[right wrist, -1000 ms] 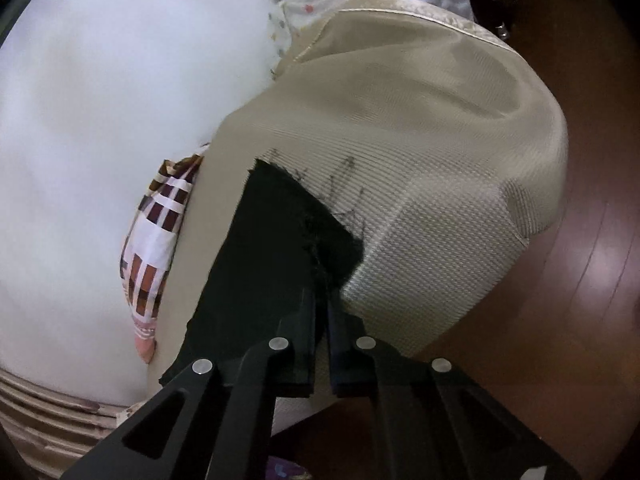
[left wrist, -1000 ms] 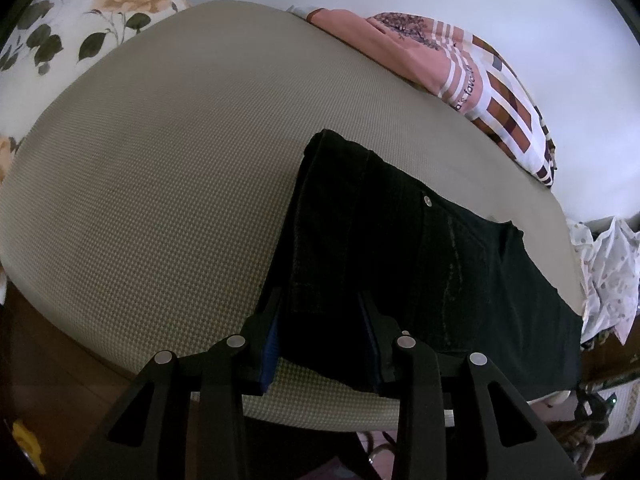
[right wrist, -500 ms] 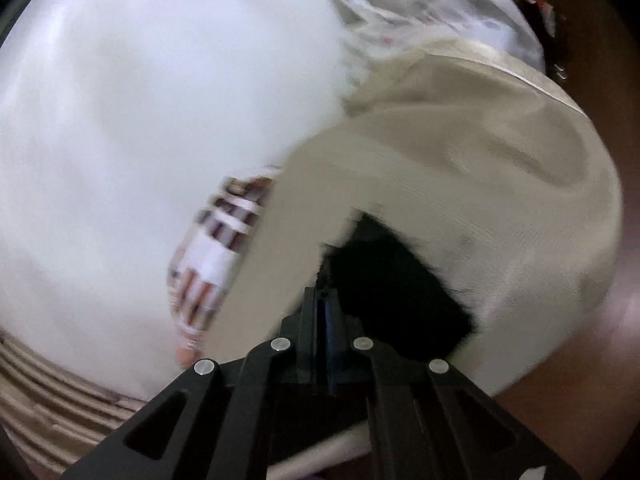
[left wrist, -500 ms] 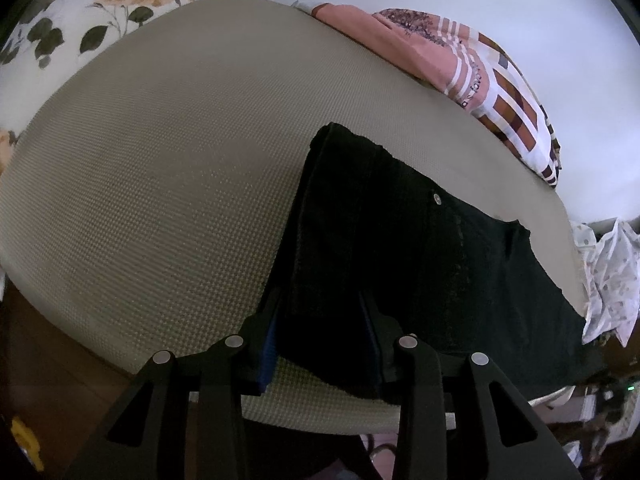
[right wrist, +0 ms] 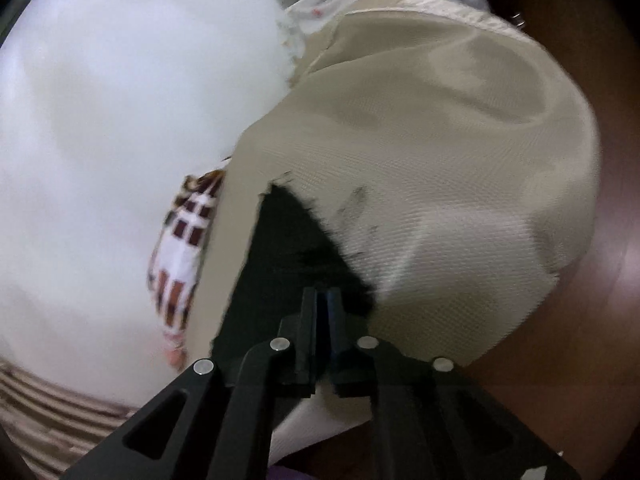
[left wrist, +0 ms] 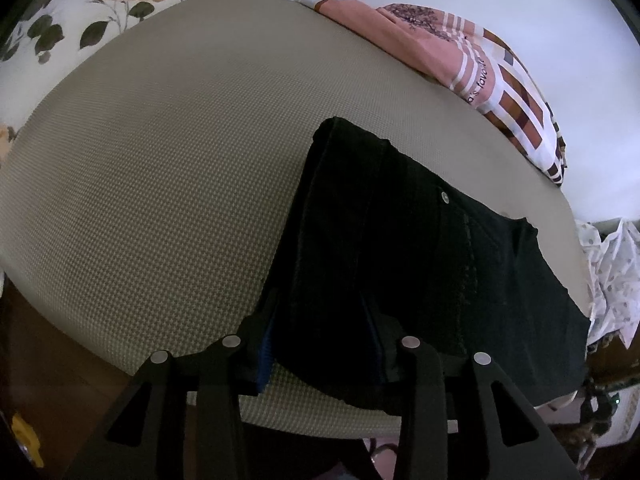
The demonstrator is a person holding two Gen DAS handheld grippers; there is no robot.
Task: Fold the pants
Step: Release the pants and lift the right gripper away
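- The left gripper (left wrist: pixel 322 336) stands with its fingers spread wide; the near edge of the black pants (left wrist: pixel 400 264) lies between them, and neither pad visibly presses the cloth, so it reads as poised to pinch rather than gripping.
- The right gripper (right wrist: pixel 322 300) has its fingers drawn together on the frayed hem end of the pants (right wrist: pixel 288 240), seemingly pinching that dark cloth, probably so the leg end can be carried over for a fold.
- The pants lie flat on the beige woven cover (left wrist: pixel 160 180), toward its near edge, waistband and button end in front of the left gripper, legs running off to the right side of the cover.
- Holding one end in each tool likely keeps the cloth taut and straight for the fold.
- Beyond the far edge of the cover lies a pink patterned garment (left wrist: pixel 480 68); a floral pillow (left wrist: pixel 80 12) sits off its far left corner.
- The right view is blurred, so exactly how much cloth is caught is unclear.
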